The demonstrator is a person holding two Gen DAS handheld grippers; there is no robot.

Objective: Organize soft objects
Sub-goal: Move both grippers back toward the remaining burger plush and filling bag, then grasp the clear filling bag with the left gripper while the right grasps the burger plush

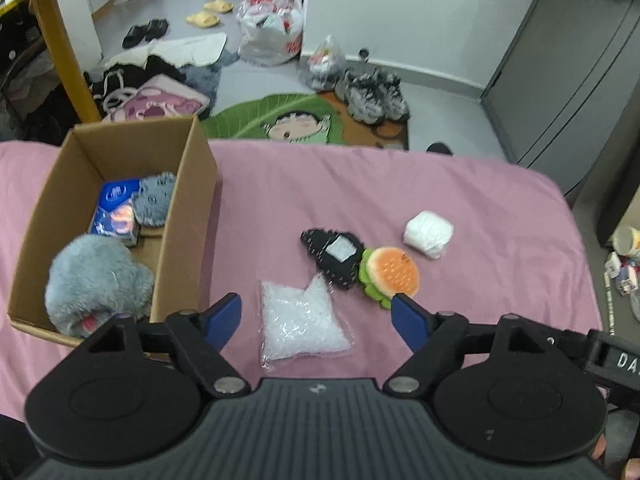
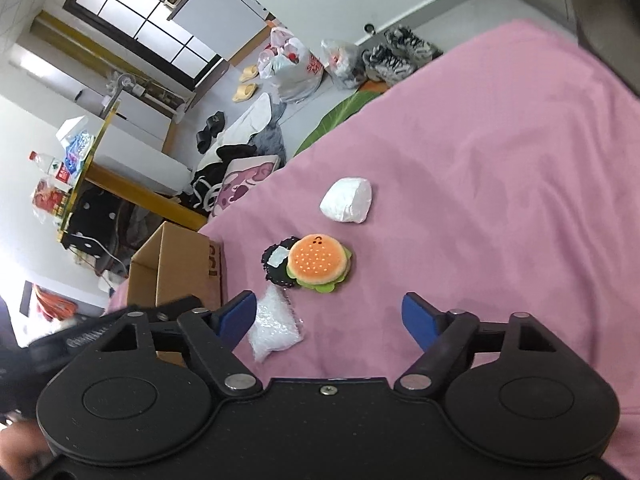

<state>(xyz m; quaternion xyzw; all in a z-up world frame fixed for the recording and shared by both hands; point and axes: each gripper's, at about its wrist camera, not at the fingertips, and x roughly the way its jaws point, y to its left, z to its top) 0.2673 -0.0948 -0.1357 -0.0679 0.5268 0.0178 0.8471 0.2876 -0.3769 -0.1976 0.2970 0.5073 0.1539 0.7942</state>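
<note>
The left gripper [image 1: 316,316] was held low over the pink sheet [image 1: 460,188], its blue fingers [image 1: 224,316] spread wide apart and empty, with a clear bag of white beads [image 1: 300,324] lying on the sheet between them. The right gripper [image 2: 330,316] was likewise held above the sheet, rolled so that the bed appeared tilted, and its fingers were also parted with nothing gripped; the bead bag [image 2: 274,326] was seen just beside its left finger [image 2: 238,318].

On the sheet, a burger plush [image 1: 390,276] was found touching a black fabric piece [image 1: 332,256] with a white patch, and a white wrapped bundle [image 1: 428,234] lay apart from them, farther away.

Only in the left wrist view was the inside of the cardboard box [image 1: 188,216] shown: a blue tissue pack [image 1: 116,212] and a small grey fuzzy item [image 1: 154,200] lay on its floor, while a larger grey plush [image 1: 98,284] was propped over its near edge. In the right wrist view the box [image 2: 176,268] was seen from outside only, and the burger plush's [image 2: 318,262] orange bun top was shown more fully. A table with a water bottle [image 2: 50,166] was visible there alone.
</note>
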